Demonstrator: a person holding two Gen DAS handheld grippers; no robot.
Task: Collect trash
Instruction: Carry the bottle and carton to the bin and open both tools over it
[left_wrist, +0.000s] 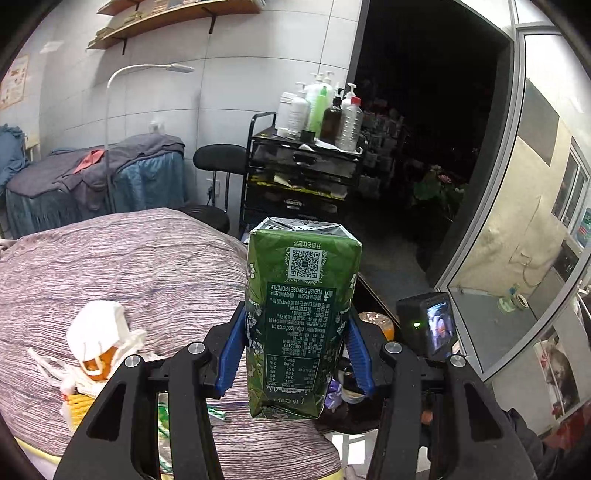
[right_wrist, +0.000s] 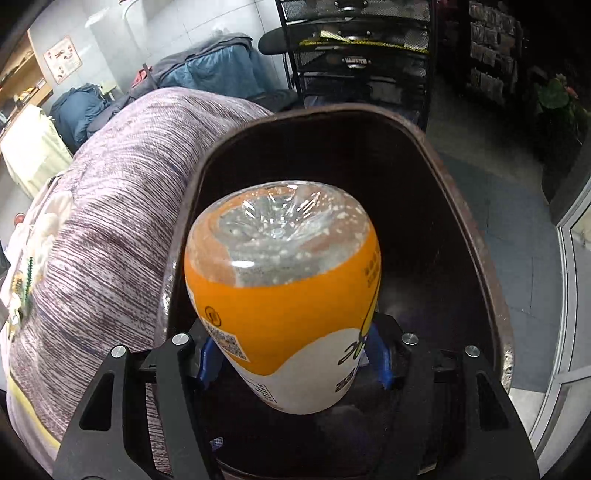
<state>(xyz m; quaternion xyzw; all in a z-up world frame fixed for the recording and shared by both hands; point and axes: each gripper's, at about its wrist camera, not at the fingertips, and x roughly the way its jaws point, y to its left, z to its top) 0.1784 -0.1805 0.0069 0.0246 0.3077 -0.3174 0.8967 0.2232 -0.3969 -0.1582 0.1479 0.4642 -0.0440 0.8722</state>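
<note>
Orange-labelled bottle (right_wrist: 284, 295) clamped in right gripper (right_wrist: 291, 358) hangs over dark bin (right_wrist: 476, 236), drop step w/ jaws needing release, while left gripper (left_wrist: 295, 354) holds green carton (left_wrist: 301, 325) nr bed (left_wrist: 129, 266), next.

Black-framed left gripper (left_wrist: 295, 354), blue pads (left_wrist: 232, 354), silver screws (left_wrist: 196, 348)

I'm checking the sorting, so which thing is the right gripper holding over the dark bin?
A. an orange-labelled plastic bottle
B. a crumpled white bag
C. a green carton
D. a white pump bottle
A: in the right wrist view the right gripper is shut on the bottle, its clear base pointing into the bin; the green carton is in the left gripper.
</note>
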